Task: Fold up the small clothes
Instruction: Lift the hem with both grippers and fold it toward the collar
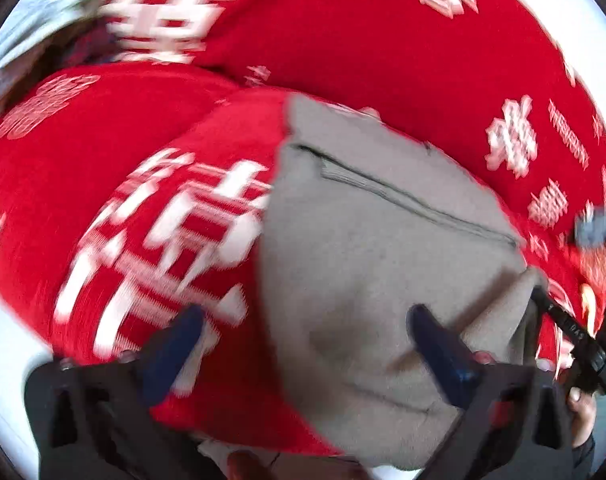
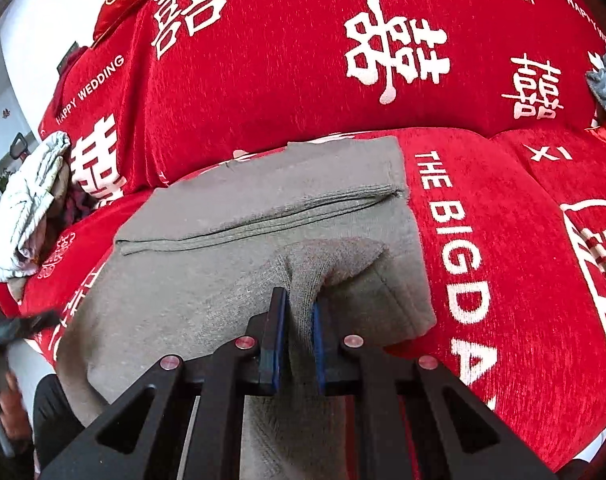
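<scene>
Grey garment [image 2: 231,280] lies on the red printed sofa cover [image 2: 483,240] at the seat's front edge, partly folded, its long axis and ribbed fold line running across my right view from lower left to upper right, roughly along the seam where the seat meets the backrest. My right gripper [image 2: 299,320] tilts downward and has its blue pads pinched tight on a raised ridge of the grey cloth. My left gripper [image 1: 303,320], also angled down, hovers with its fingers [image 1: 439,344] spread wide and nothing clamped, the picture badly blurred.
</scene>
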`<action>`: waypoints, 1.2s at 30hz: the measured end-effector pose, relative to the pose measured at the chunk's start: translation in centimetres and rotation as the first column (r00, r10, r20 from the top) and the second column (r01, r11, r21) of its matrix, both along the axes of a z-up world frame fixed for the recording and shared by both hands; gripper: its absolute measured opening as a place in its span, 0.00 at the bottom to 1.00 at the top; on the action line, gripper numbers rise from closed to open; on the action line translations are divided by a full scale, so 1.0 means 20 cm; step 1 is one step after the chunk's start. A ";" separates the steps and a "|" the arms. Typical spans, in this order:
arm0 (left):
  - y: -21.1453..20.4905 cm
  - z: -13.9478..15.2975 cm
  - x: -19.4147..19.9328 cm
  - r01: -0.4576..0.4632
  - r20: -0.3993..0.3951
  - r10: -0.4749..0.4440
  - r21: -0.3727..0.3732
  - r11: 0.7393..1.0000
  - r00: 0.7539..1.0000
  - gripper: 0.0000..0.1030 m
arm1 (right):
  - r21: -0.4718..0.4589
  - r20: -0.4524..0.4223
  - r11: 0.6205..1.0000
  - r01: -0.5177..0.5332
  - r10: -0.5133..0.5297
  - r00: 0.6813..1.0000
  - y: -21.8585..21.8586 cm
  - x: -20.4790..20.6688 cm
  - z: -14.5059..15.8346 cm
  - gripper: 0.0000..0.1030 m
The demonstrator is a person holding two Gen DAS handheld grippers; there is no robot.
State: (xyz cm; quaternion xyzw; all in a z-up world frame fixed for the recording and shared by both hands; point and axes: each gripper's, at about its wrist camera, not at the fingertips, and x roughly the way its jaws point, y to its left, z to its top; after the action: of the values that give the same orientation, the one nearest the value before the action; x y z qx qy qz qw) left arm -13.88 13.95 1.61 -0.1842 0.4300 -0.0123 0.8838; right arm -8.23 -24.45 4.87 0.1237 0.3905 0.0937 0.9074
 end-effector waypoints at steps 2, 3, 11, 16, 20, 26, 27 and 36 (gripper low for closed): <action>-0.02 -0.05 -0.09 0.022 -0.038 -0.023 -0.027 0.999 0.999 0.99 | 0.011 -0.011 1.000 0.004 -0.004 1.000 -0.01 0.02 -0.02 0.13; -0.04 -0.07 -0.12 0.019 -0.055 -0.020 -0.032 0.999 0.998 0.99 | 0.016 -0.016 1.000 0.005 -0.005 1.000 -0.02 0.03 -0.03 0.13; -0.30 -0.24 -0.11 0.159 -0.158 -0.176 -0.113 0.981 0.972 0.67 | 0.017 -0.012 1.000 0.007 -0.007 1.000 -0.01 0.03 -0.03 0.13; -0.32 -0.21 -0.09 0.217 -0.153 -0.231 -0.104 0.971 0.961 0.15 | 0.016 -0.011 1.000 0.006 -0.006 1.000 -0.02 0.02 -0.03 0.13; -0.23 0.01 -0.14 0.180 -0.012 -0.182 -0.072 0.981 0.983 0.15 | 0.035 0.001 0.999 -0.001 0.001 1.000 -0.04 -0.03 0.03 0.13; -0.11 0.25 0.02 0.146 0.111 -0.141 -0.041 0.988 0.984 0.15 | 0.127 0.072 0.992 0.010 -0.019 0.997 -0.10 -0.13 0.15 0.13; -0.11 0.26 0.08 0.148 0.114 -0.144 -0.032 0.988 0.983 0.15 | 0.135 0.078 0.991 0.015 -0.026 0.997 -0.10 -0.13 0.16 0.13; -0.13 0.09 0.63 0.159 -0.007 -0.160 -0.093 0.983 0.987 0.15 | 0.080 -0.021 0.994 0.080 -0.079 0.997 -0.09 0.15 0.04 0.13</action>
State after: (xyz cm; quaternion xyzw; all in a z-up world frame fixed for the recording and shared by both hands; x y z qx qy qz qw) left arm -1.26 11.25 3.44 -0.1899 0.4485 -0.1017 0.8674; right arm -5.33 -26.29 5.63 0.1767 0.3890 0.0722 0.9012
